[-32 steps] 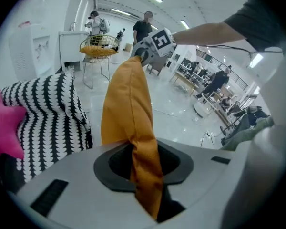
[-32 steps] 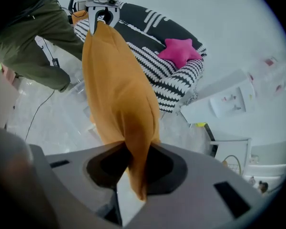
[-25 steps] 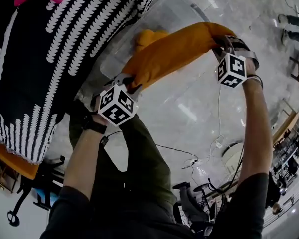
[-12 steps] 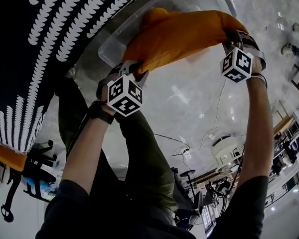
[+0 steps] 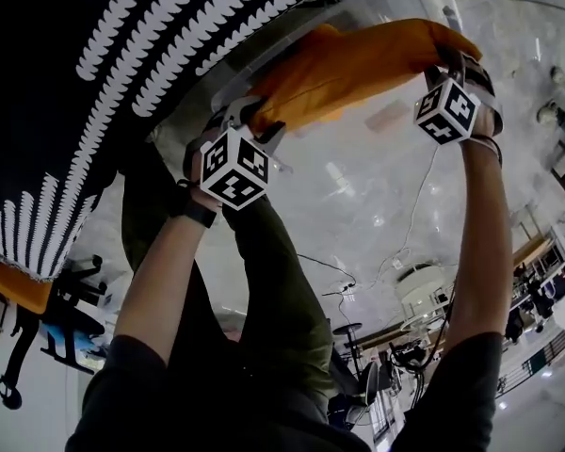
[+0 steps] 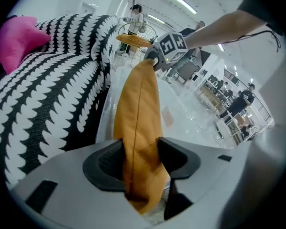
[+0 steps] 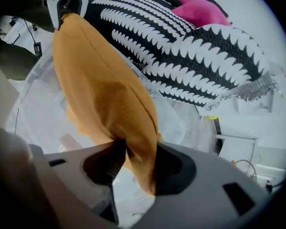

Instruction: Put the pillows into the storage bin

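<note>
Both jaws just eased apart, left gripper (image 6: 140, 163), right gripper (image 7: 133, 163), orange pillow (image 5: 358, 64) between

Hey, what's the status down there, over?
Left tongs, right tongs just opening, orange pillow ends between them. Pillow over clear bin. Striped cushion beside, not blocking.

**A big open-plan work hall, more lab than home**

The pale, glossy stone floor (image 5: 358, 205) mirrors the ceiling lamps, and long white strip lights (image 6: 181, 3) run across a high ceiling. Thin black cables (image 5: 410, 224) trail loose over the floor. A black wheeled chair (image 5: 28, 356) stands at the edge. Rows of desks (image 6: 212, 92) and a metal railing (image 6: 260, 113) fill the far side, where several people (image 6: 242, 99) stand about. A round wire basket stand (image 6: 133, 35) sits farther back.
</note>
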